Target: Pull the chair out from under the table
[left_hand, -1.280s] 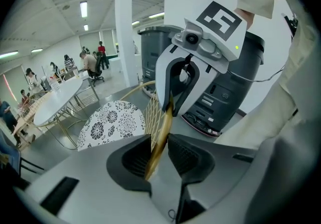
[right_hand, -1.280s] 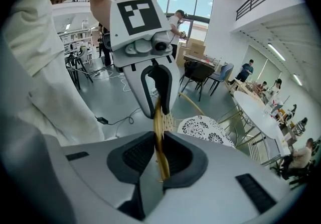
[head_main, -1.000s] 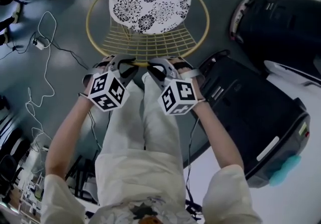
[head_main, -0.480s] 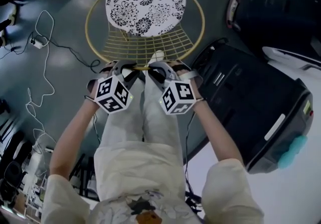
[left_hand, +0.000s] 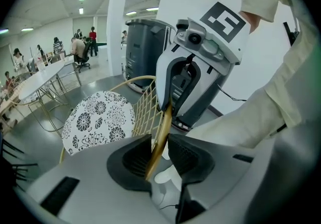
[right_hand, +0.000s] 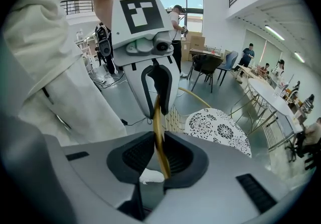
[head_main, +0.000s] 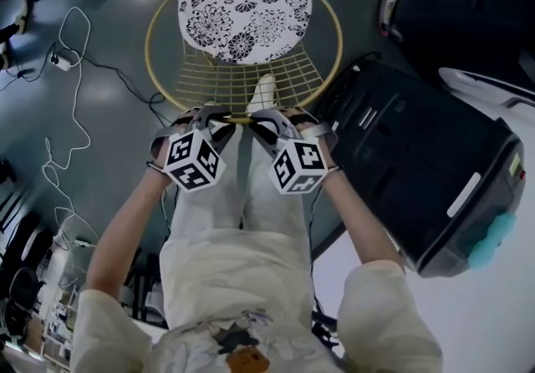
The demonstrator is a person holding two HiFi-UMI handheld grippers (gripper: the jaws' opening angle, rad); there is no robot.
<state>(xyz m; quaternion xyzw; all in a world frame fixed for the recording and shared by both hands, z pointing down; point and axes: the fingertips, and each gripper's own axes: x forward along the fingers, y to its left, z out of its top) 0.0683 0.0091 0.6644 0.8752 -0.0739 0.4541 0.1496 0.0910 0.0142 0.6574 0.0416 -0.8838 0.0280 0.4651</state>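
The chair [head_main: 242, 70] stands on the dark floor [head_main: 109, 45] straight ahead of the person's legs. It is a gold wire chair with a round cushion [head_main: 245, 3] printed in black and white flowers. Its backrest is a wire lattice fanning up to a wide gold hoop [head_main: 334, 24] that circles the seat, and the nearest stretch of that hoop is where both tongs meet it.

The left tongs [head_main: 211, 118] are clenched on the hoop. In the left gripper view the gold tube runs up between the two dark pads, and the cushion lies beyond to the left. The right tongs [head_main: 269, 119] are clenched on the same hoop just beside the left ones, the two side by side without touching. In the right gripper view the tube stands upright between the pads, with the cushion off to the right. Each gripper view shows the other tongs closed on the tube a little further along.

A white shoe [head_main: 264, 94] shows through the lattice under the hoop. A large black case [head_main: 418, 171] lies just to the right of the chair. Thin cables [head_main: 75, 112] trail over the floor to the left. Beyond the chair, well apart from it, stands a long white surface [left_hand: 40, 80] on thin metal legs.
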